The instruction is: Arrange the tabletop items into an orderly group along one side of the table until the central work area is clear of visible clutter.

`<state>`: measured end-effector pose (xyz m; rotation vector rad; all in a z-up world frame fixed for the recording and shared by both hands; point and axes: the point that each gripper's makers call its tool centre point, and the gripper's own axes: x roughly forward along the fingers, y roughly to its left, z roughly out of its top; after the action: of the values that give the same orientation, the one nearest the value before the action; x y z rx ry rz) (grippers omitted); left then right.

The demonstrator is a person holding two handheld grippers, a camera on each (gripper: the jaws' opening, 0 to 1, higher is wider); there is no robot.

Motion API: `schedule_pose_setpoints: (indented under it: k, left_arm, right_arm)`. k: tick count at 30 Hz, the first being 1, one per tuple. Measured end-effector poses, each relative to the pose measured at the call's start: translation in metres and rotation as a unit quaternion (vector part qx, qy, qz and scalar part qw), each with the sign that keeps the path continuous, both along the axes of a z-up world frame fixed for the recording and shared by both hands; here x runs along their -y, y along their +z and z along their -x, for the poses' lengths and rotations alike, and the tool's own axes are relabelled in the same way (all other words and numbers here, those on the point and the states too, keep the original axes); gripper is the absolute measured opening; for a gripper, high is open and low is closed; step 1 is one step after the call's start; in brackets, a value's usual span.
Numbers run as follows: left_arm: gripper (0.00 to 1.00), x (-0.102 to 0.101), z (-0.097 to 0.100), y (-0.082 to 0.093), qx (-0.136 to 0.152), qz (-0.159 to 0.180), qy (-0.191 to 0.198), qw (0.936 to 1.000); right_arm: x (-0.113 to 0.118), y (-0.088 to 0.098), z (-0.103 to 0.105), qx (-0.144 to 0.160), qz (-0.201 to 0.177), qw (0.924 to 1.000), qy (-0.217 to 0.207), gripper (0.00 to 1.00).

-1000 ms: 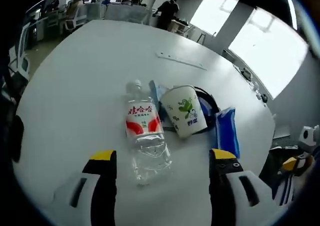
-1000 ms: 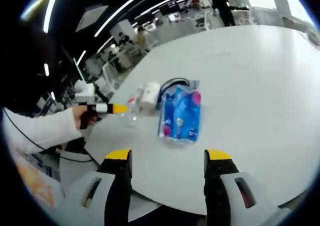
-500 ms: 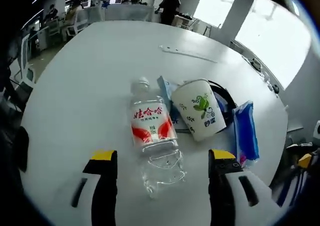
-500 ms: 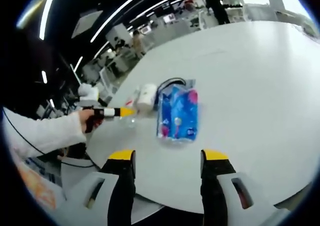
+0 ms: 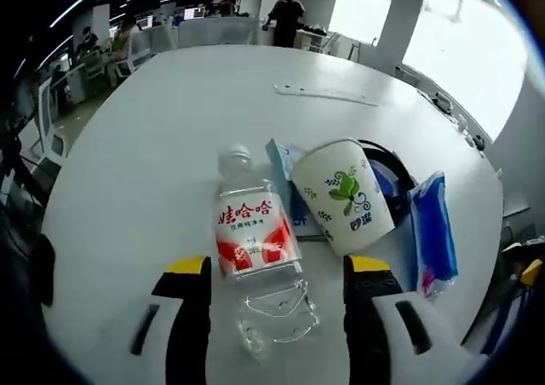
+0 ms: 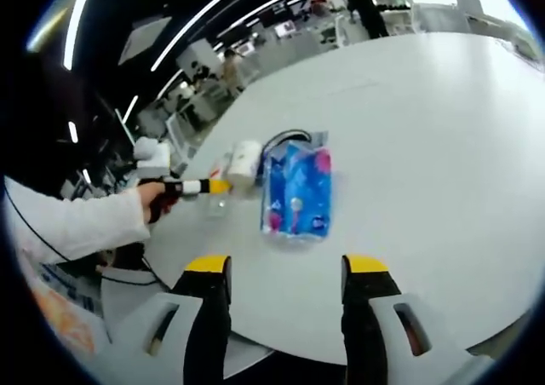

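Lying on its side on the white table (image 5: pixel 128 146), cap pointing away, a clear water bottle (image 5: pixel 255 257) with its lower body between the parted jaws of the left gripper (image 5: pixel 272 270), not yet pinched; touching a tipped paper cup (image 5: pixel 345 193), with a blue pack (image 5: pixel 433 240) just beyond. Probably light, thin-walled, slick and prone to rolling or denting; best taken across the labelled middle with a gentle squeeze. Right gripper (image 6: pixel 274 270) spread wide and empty, well short of the blue pack (image 6: pixel 295 189).
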<state>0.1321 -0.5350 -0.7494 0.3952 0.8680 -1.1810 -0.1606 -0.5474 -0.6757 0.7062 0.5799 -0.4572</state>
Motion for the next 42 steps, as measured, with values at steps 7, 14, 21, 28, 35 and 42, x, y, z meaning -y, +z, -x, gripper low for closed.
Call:
schedule_pose_setpoints:
  k: [7,14,21,28,35,42]
  left_arm:
    - [0.56,0.000,-0.001,-0.010,0.013,-0.016,0.002,0.9998]
    - [0.52,0.000,-0.003,-0.013,0.028,-0.019,-0.004,0.9994]
    - [0.57,0.001,-0.002,-0.018,0.063,-0.035,-0.034,0.9968]
    - [0.51,0.001,-0.011,-0.017,0.068,-0.025,-0.011,0.9973]
    - [0.44,0.001,-0.014,-0.008,0.035,-0.010,0.020,0.9991]
    - [0.39,-0.006,-0.012,-0.007,0.022,-0.022,0.004,0.9995]
  right_arm:
    - [0.002,-0.002,0.003,-0.001,-0.003,1.0000,-0.008,0.50]
    - [0.004,0.001,0.004,0.003,-0.001,0.9999,-0.012,0.50]
    - [0.000,-0.002,0.008,0.001,-0.004,0.9999,-0.015,0.50]
    - [-0.004,-0.004,0.012,-0.003,-0.007,0.9998,-0.018,0.49]
    - [-0.004,-0.006,0.011,-0.003,-0.011,0.9997,-0.023,0.49]
    - [-0.004,-0.005,0.001,0.005,-0.011,0.9998,-0.018,0.48]
